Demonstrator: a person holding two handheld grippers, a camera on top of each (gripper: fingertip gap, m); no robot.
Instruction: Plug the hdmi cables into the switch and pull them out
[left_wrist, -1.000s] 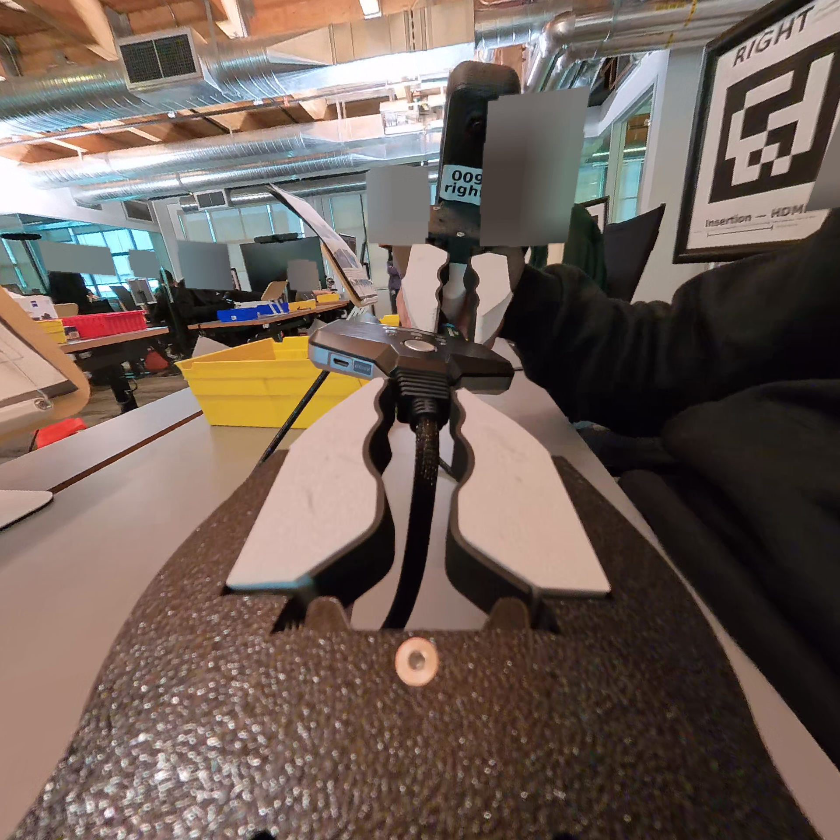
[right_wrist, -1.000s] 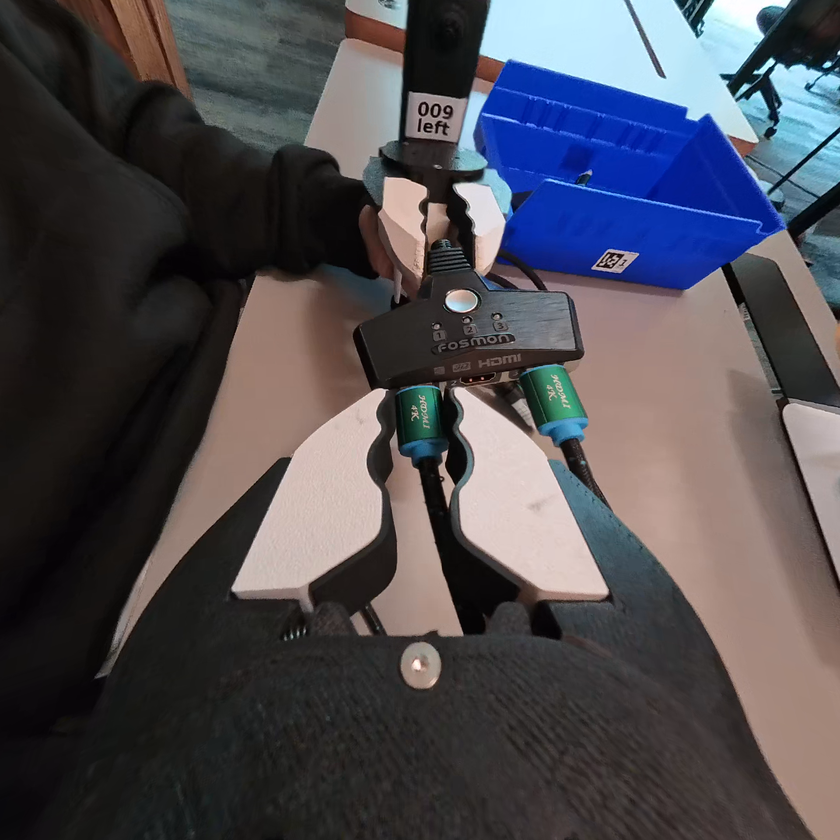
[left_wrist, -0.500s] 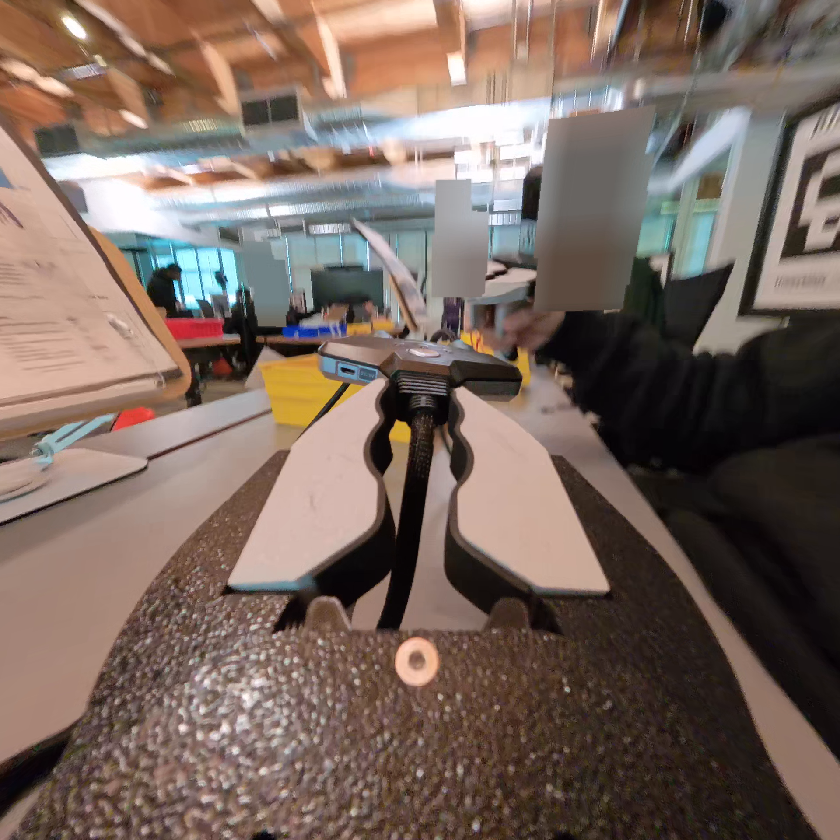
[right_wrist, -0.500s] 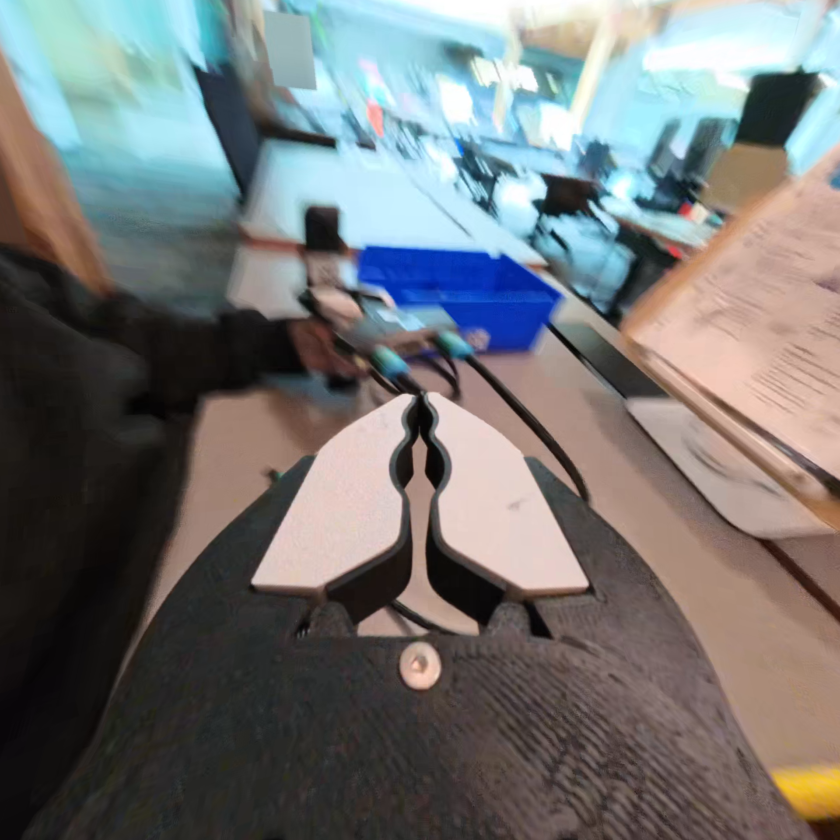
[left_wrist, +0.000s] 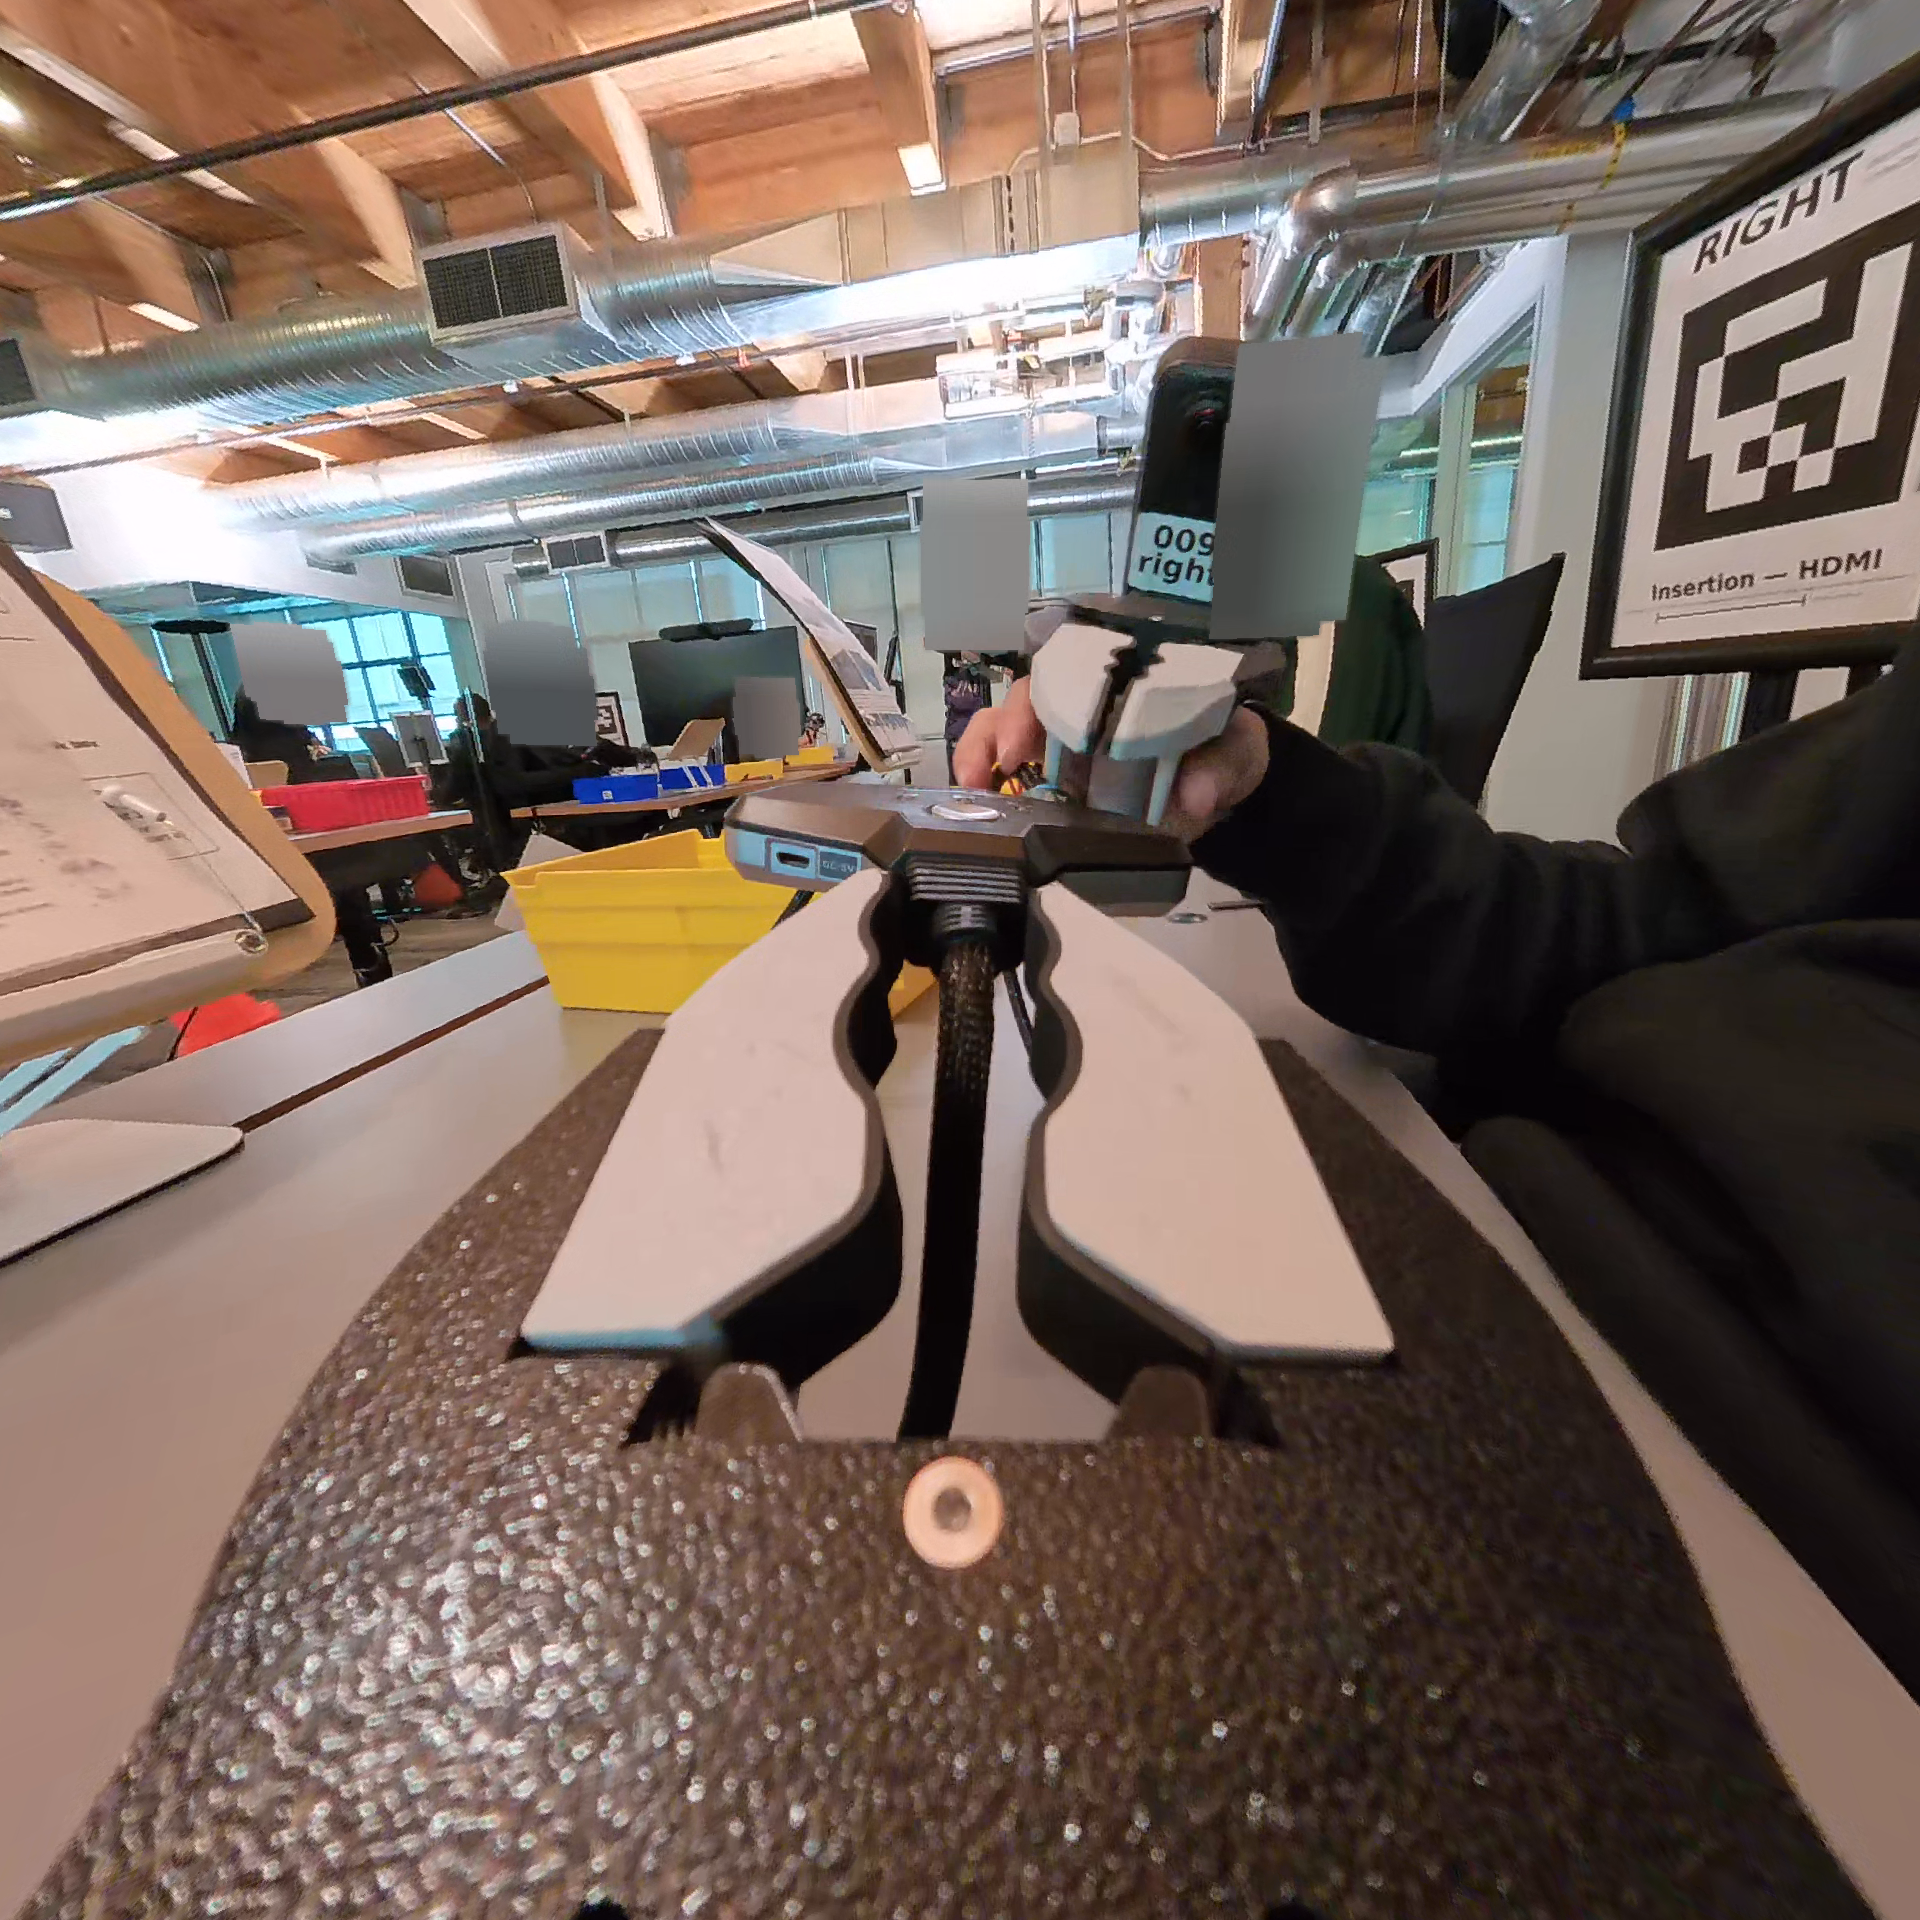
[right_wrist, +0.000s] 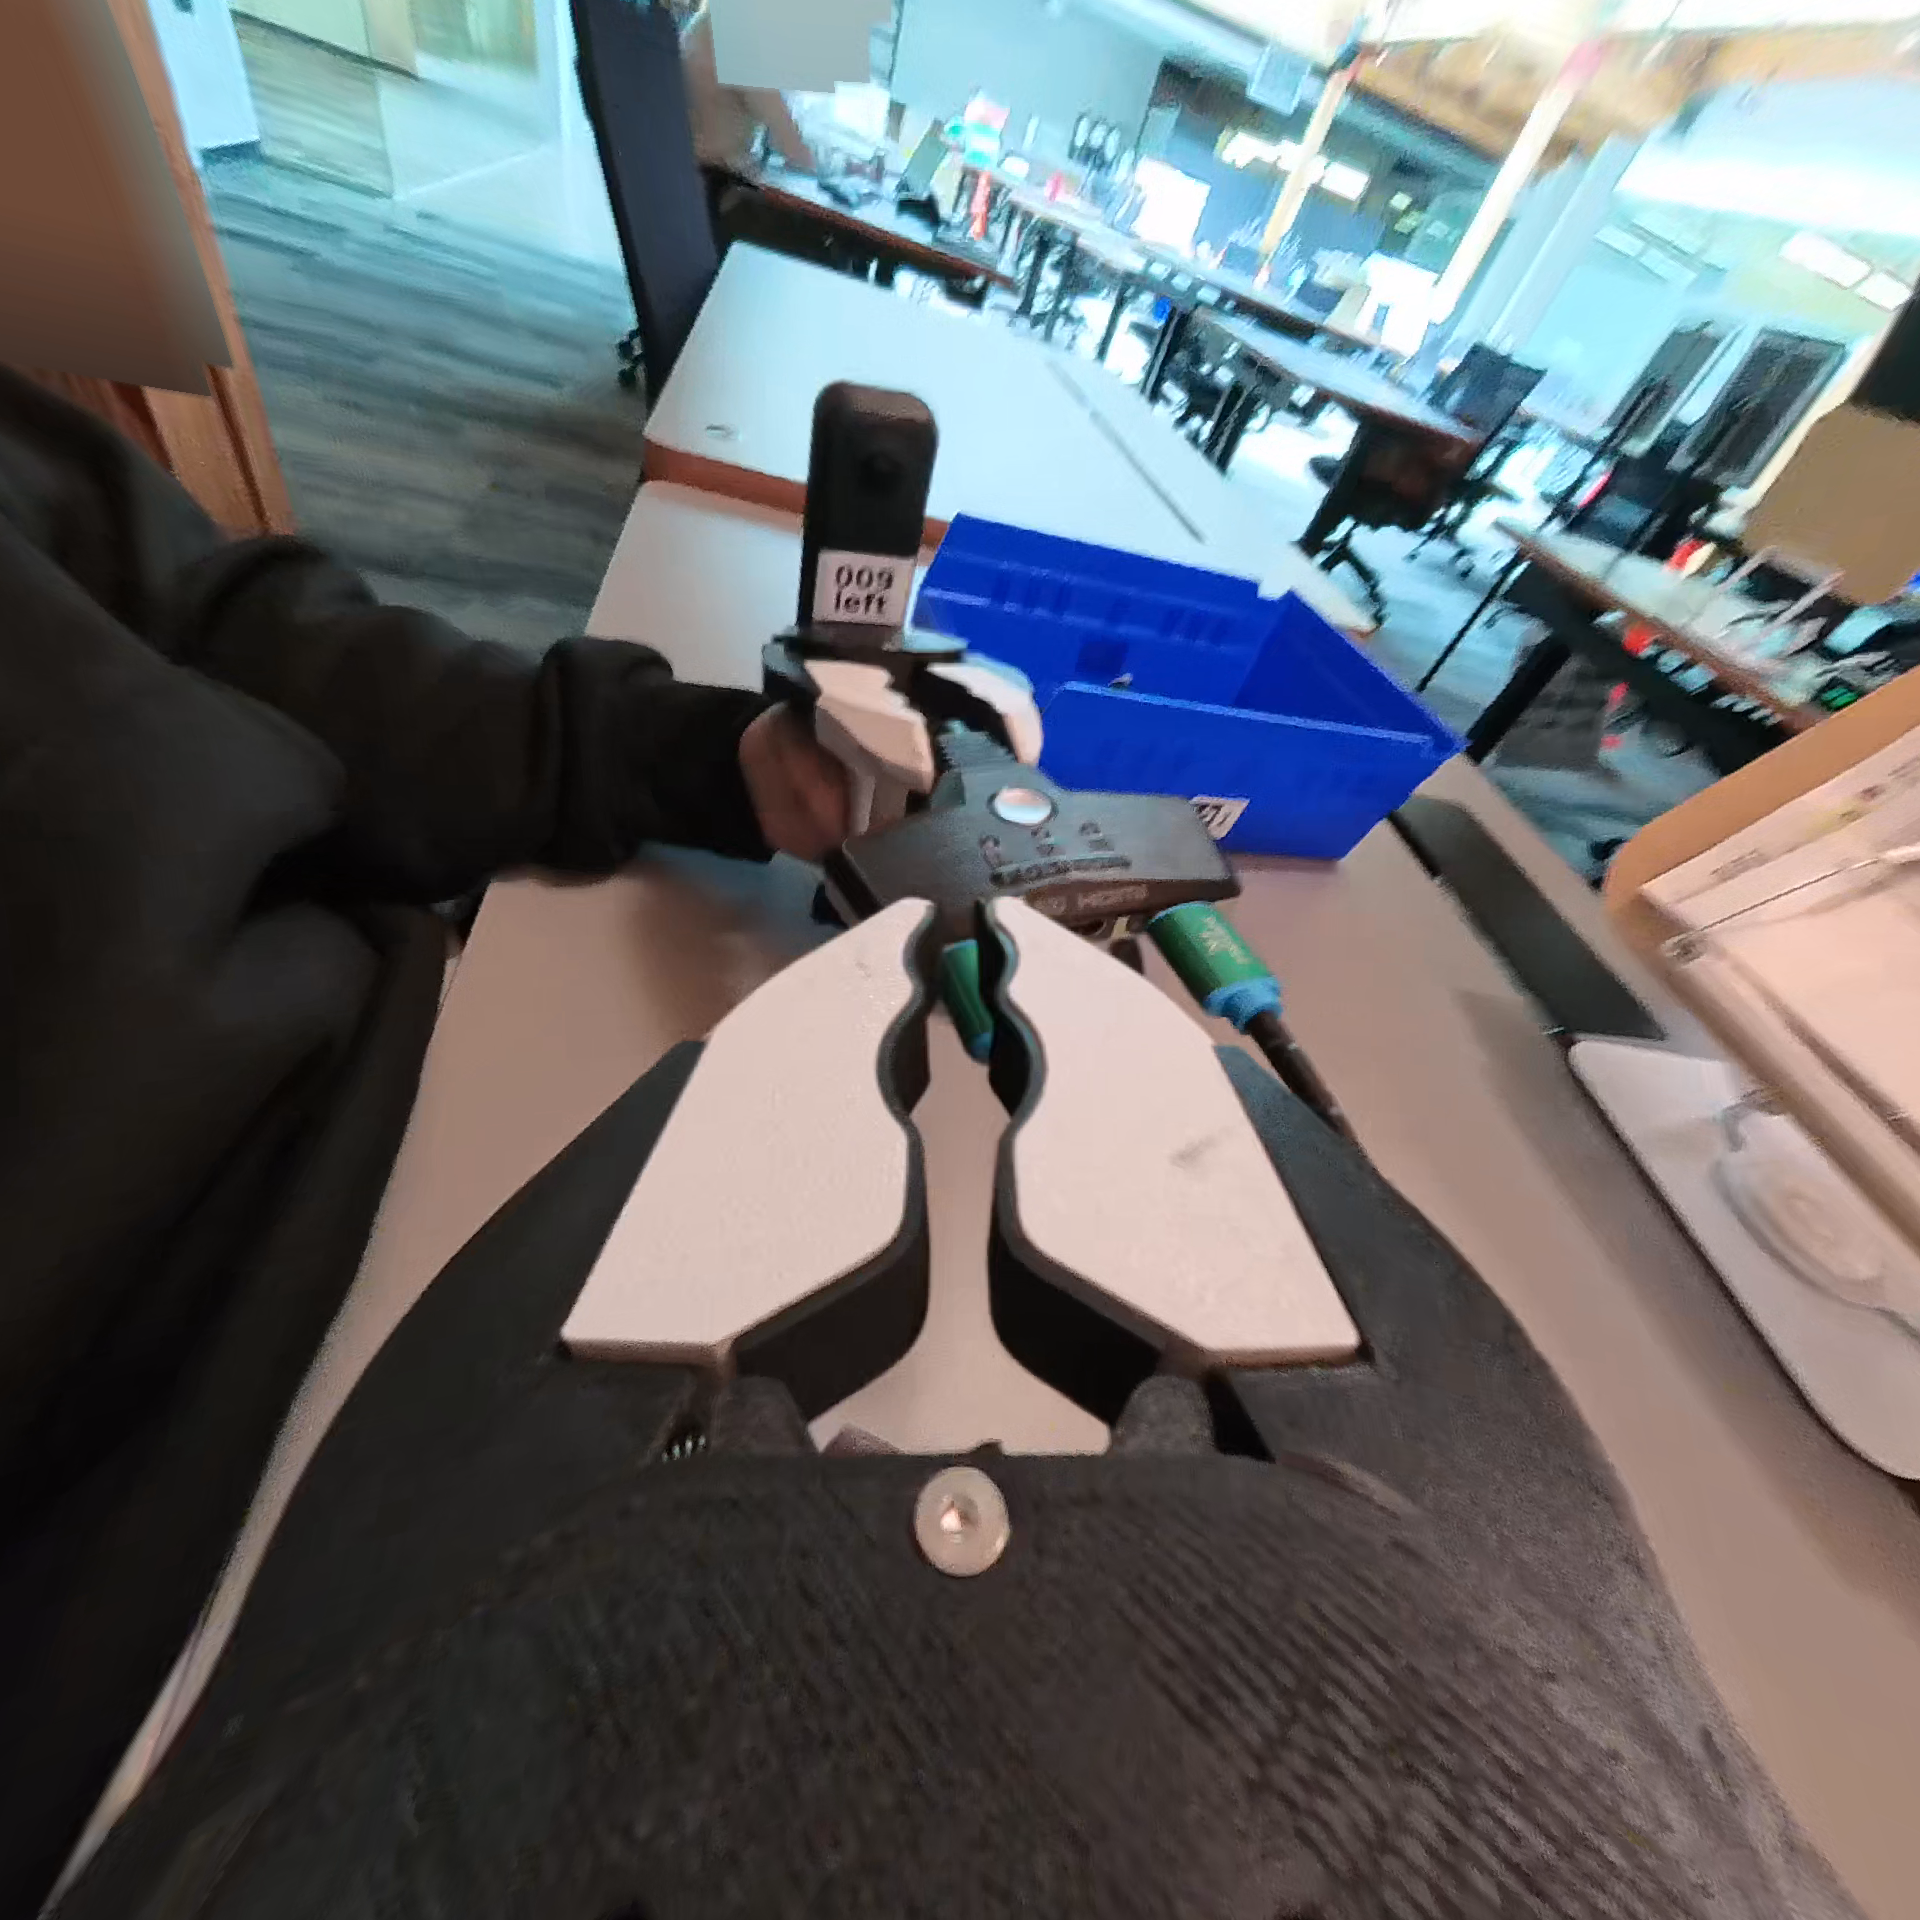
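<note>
Brace the switch (left_wrist: 935, 821) with the left tongs (left_wrist: 956, 894), clenched on the braided cable (left_wrist: 961, 1091) right at the collar, switch aloft over the tabletop (right_wrist: 582, 997) and roughly level. Bring the right tongs (right_wrist: 961, 914) square onto the near green plug (right_wrist: 964, 1000), at the left port beside a second plug (right_wrist: 1210, 951). Cannot tell whether gripping it or merely hovering: nearly closed, plug showing through the slit, perhaps below it. Grasp the plug's body, not the cord, and pull straight along the port axis; likely to bind if twisted. Left forearm (right_wrist: 468, 748) reaching in from the side, low over the tabletop; right tongs angled slightly down toward the switch front.
</note>
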